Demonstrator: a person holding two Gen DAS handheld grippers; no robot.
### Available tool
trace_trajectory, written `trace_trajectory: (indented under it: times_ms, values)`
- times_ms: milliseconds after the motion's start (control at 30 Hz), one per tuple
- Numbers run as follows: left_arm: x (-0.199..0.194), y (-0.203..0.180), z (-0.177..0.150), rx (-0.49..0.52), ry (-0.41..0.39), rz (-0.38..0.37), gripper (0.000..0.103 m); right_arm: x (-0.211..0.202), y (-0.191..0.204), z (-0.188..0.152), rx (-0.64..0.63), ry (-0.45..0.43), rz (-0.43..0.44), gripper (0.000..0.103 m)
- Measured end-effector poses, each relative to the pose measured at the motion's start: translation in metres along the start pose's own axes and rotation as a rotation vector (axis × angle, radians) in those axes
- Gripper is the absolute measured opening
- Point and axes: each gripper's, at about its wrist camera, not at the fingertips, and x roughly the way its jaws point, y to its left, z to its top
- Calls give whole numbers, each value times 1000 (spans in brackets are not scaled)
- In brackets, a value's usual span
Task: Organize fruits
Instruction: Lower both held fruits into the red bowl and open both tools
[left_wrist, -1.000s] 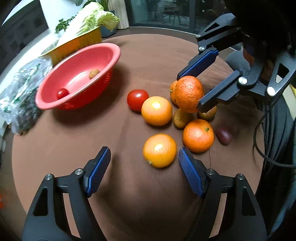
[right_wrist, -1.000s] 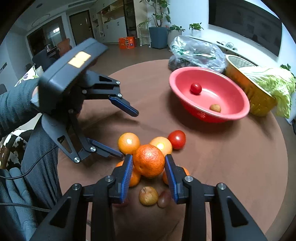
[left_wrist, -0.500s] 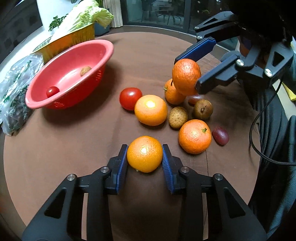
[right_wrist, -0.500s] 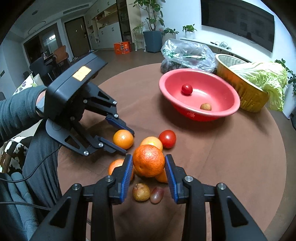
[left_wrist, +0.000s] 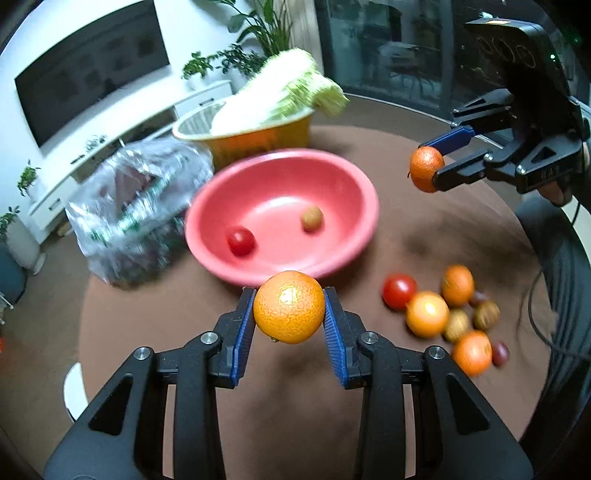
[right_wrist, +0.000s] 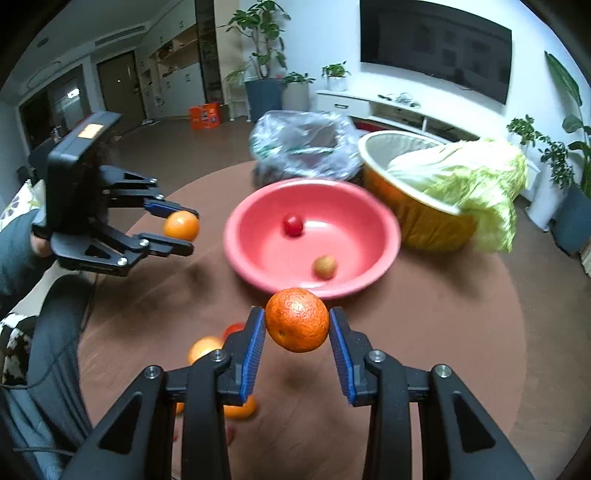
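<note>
Oranges, one per claw: left claw (left_wrist: 289, 308), right claw (right_wrist: 297, 320).

Indoor light from above puts a bright glint on the held orange (left_wrist: 289, 307) and a pale sheen inside the pink bowl (left_wrist: 354, 192). Soft shadows pool on the brown tabletop (left_wrist: 424, 229). Motion blur smears the cabbage (right_wrist: 476, 177), plastic bag (left_wrist: 136, 206) and loose fruit pile (left_wrist: 443, 314). Fisheye bending curves both views, with dark corners.

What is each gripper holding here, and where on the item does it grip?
Each holds an orange across its sides: the left gripper a lighter orange, the right gripper a darker orange.
</note>
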Motion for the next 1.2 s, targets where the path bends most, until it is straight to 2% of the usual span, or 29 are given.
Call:
trace_trajectory:
  times_ms: [167,267,600,1033,1200]
  values:
    - [26,-4,31,34,53,42,34,17,-10,32,-32,13,-47,38]
    - [51,0,38,33,97,49,34,34,-15,48,-39,30,-63,38]
    - [97,13,50,50,166,35,34,90,-33,62,-56,124,-82,38]
    - [112,17,51,43,164,15,34,122,-33,67,-85,165,-91,38]
    - [111,18,51,46,160,35,42,128,-31,65,-99,182,-101,38]
